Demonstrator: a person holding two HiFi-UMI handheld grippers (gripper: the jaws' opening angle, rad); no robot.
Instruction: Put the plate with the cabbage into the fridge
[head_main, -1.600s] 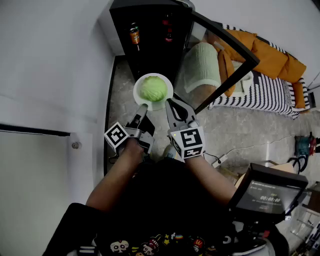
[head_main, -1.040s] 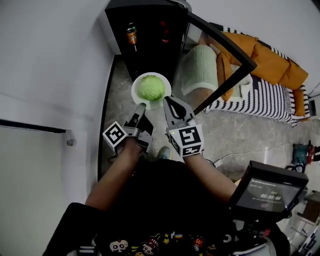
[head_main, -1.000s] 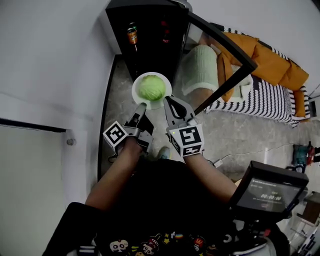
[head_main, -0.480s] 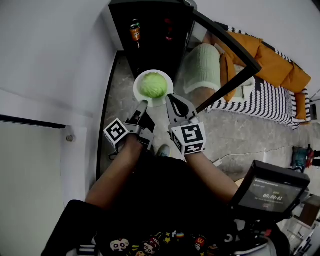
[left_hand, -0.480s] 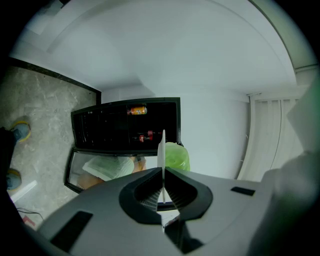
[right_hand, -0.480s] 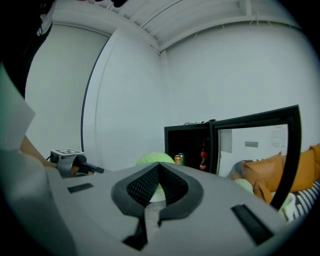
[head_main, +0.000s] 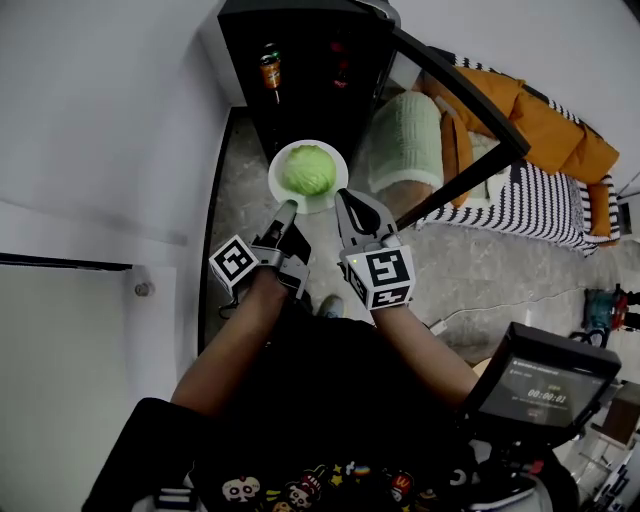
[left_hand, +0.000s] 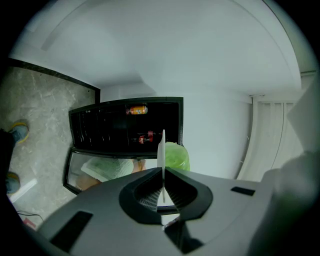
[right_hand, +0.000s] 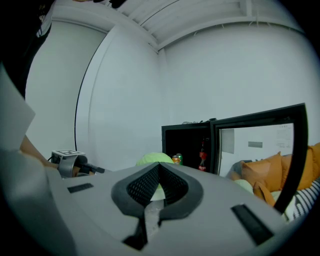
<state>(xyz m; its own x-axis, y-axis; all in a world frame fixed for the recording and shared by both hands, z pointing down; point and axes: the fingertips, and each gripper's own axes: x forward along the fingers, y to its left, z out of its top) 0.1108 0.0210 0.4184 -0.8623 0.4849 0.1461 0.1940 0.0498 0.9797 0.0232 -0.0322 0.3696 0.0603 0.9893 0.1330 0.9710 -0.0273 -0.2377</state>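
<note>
Carried load and both grippers are displaced only slightly since the earlier frames, a little nearer the fridge.

Fridge (head_main: 300, 110): black, standing open against the white wall; its glass door (head_main: 470, 100) is swung out to the right. A can (head_main: 270, 70) and a bottle (head_main: 340, 65) are seen on the shelves inside.

Plate (head_main: 335, 195): white, held level in the air just before the fridge opening and not yet inside it.

Cabbage (head_main: 307, 169): one green head, seated at the plate's centre.

Left gripper (head_main: 285, 215): closed on the plate's near left edge; the rim is seen edge-on, pinched between the jaws.

Right gripper (head_main: 345, 200): closed on the plate's near right edge, the rim likewise clamped.

Step in hand is judged to be the carry toward the fridge, with insertion pending. The next move calls for the plate to be kept level, passed left of the door edge, and lowered onto a free shelf clear of the can and bottle before the jaws are released.
</note>
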